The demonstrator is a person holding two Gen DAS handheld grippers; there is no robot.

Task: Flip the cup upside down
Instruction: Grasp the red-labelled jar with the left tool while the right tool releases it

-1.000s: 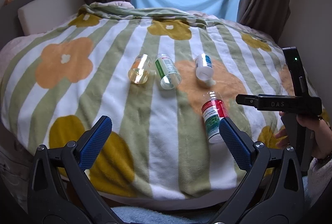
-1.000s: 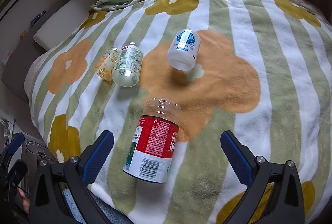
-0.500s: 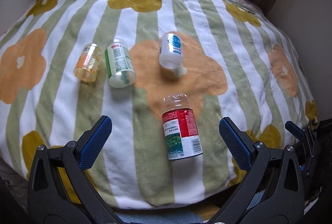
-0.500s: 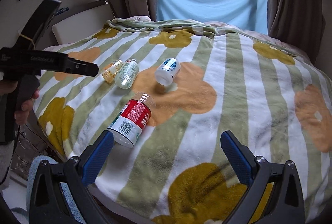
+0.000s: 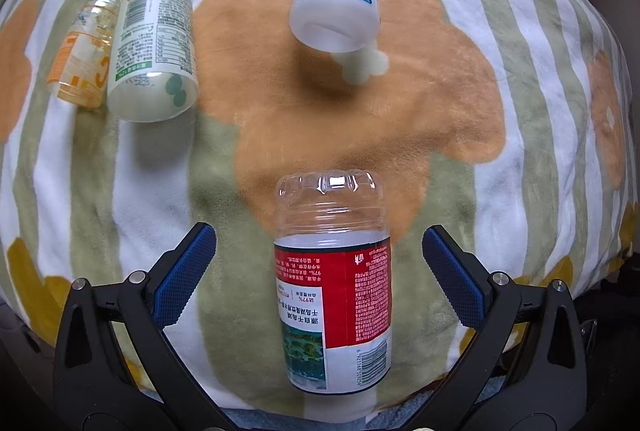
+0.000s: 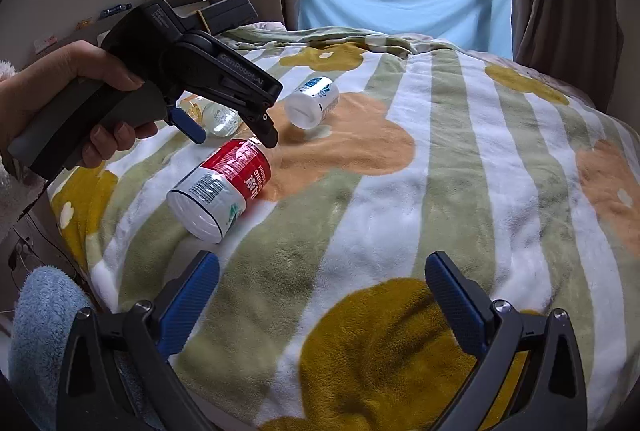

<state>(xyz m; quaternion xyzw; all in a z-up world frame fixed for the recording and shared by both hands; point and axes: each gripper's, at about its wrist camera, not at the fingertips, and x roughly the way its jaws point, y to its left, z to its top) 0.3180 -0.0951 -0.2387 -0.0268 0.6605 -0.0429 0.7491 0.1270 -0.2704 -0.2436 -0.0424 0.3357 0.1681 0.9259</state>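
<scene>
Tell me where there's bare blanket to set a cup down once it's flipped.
Free: the broad blanket stretch right of the red-label cup and white cup, plus the near yellow flower ahead of the right gripper. Crowded: the left, where the orange cup and green-label cup lie together.

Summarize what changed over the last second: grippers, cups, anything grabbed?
The left gripper came down over the red-label cup, which now lies between its open jaws, not yet gripped. The right gripper pulled back from that cup and is open over bare blanket. Nothing was grabbed or released. All four cups lie on their sides where they were.
</scene>
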